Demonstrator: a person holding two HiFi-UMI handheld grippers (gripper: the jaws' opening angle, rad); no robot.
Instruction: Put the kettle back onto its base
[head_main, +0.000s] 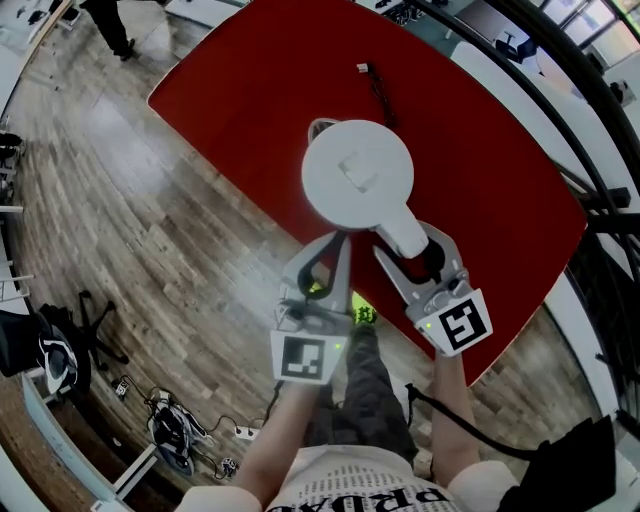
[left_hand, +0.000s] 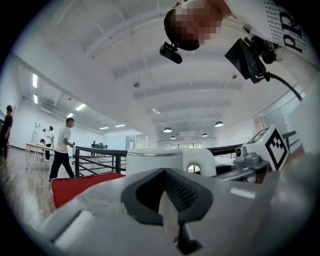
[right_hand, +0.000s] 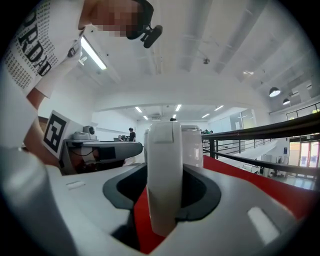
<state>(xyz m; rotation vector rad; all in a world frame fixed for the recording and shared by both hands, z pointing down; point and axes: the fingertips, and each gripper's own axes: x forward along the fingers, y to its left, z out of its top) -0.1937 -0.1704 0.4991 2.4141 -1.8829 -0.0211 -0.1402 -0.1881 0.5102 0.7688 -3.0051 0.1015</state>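
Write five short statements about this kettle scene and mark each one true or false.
1. The kettle's handle stands between the jaws of the right claw. True.
2. The left claw grips the kettle. False: its jaws are together on nothing, close beside the kettle.
3. A black cable lies on the red table beyond the kettle. True.
4. The kettle lies on its side. False: it stands upright.
5. The floor beside the table is green carpet. False: it is wood planking.
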